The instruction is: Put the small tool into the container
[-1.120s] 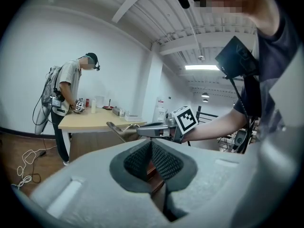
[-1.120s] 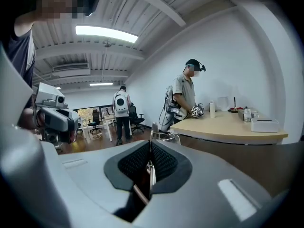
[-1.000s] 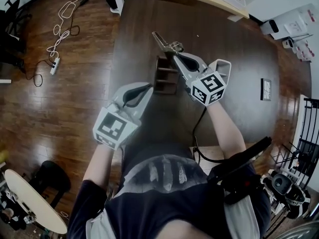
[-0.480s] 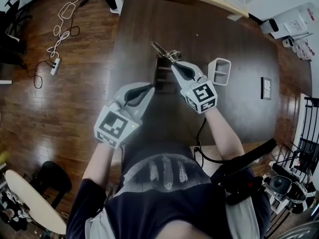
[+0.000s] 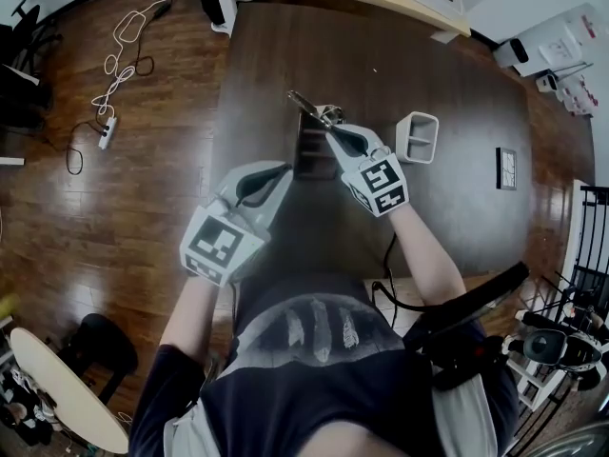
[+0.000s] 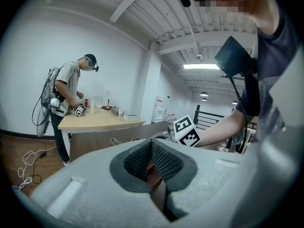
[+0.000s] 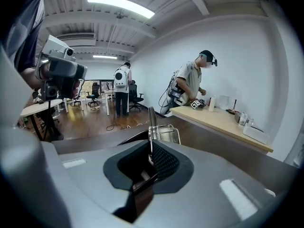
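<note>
Dark table [image 5: 447,74], wood floor [image 5: 157,174], right gripper [image 5: 333,133] opening round small tool [image 5: 306,104], left gripper [image 5: 277,169] clenched

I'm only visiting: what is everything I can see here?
table: one, dark brown, centre
compartment box: one, dark, on table by right tool's tip
container: one, white, on table right of box
flat object: one, black, table's right edge
power strip with cable: one, white, floor left
bystanders: two, light shirts, standing behind
metal implement: one, silver, between right tool's jaws
left tool: one, grey, shut, empty
right tool: one, grey, jaws opening, implement between them
</note>
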Demonstrator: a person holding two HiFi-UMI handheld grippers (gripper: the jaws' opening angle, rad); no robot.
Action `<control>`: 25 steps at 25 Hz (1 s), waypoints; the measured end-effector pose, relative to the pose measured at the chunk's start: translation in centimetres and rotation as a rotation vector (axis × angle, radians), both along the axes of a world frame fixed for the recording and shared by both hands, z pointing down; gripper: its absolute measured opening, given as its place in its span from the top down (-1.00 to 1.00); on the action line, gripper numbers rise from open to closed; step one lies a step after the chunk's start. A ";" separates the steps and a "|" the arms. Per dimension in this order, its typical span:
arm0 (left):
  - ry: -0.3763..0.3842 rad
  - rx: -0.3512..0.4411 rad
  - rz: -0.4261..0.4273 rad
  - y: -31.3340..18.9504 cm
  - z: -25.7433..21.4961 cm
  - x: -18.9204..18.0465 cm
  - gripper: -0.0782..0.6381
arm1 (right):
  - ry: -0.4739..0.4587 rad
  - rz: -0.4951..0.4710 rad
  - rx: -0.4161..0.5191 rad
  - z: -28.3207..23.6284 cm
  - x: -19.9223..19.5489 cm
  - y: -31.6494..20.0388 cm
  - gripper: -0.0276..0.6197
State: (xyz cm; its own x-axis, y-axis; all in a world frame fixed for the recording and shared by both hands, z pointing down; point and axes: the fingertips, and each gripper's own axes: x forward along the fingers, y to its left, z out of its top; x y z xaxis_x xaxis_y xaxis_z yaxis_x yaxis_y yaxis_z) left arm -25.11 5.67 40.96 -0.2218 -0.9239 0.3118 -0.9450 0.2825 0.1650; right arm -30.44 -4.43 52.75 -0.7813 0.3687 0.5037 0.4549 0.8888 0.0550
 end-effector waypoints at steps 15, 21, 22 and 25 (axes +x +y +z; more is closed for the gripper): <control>-0.039 0.051 0.065 0.6 -1.4 0.4 0.80 | -0.092 0.124 -0.032 -6.8 2.9 -0.1 0.74; -0.049 0.078 0.124 -0.2 -1.9 1.0 0.80 | -0.126 0.171 -0.094 -10.7 4.1 1.0 0.91; -0.042 0.083 0.144 -0.7 -1.8 1.4 0.80 | -0.129 0.190 -0.108 -11.1 4.6 0.9 0.91; -0.038 0.114 0.228 -2.7 -2.5 2.8 0.80 | -0.151 0.256 -0.158 -12.8 6.5 0.2 0.91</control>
